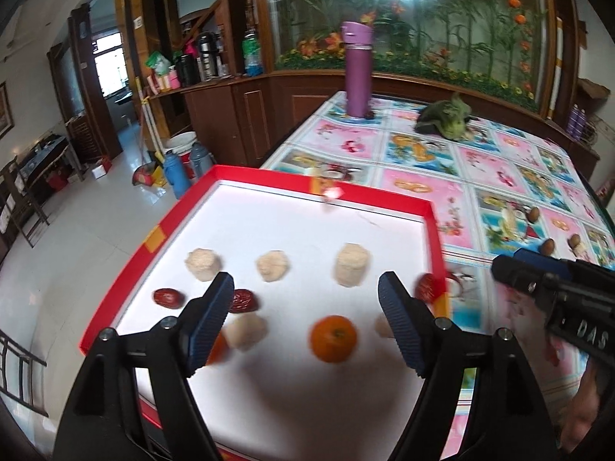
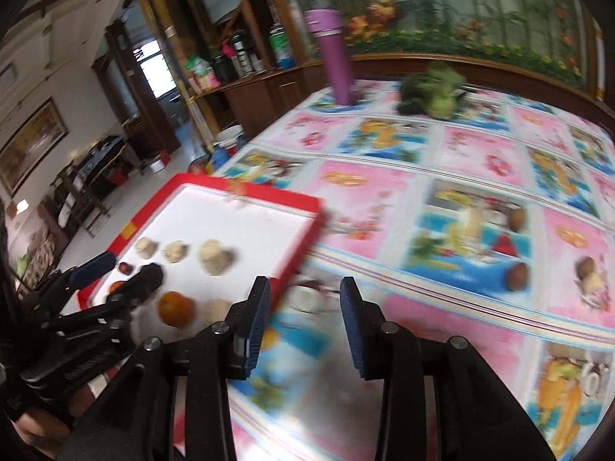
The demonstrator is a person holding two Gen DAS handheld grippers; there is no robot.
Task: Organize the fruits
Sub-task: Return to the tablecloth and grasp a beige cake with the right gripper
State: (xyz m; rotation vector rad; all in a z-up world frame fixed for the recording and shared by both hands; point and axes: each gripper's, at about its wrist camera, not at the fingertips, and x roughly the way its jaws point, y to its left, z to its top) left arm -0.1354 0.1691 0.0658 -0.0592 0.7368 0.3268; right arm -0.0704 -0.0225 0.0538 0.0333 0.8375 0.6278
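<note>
Sorting underway — red tray (image 1: pixel 269 180) at table (image 1: pixel 480 176) edge already holds rows: pale pieces, red dates, orange (image 1: pixel 333 339). Brown fruits (image 2: pixel 516 276) lie loose on cloth, well right of tray. Likely next: right tool (image 2: pixel 303 322) reaches out for nearest one. Left tool (image 1: pixel 305 320) hovers over tray, spread wide, empty; right tool half open — nothing between fingers.

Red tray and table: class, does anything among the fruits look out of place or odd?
Yes. Inside the red tray the pieces sit in neat rows, but one red date lies hard against the right rim, out of line, and three brown fruits sit loose on the tablecloth, outside the tray.
</note>
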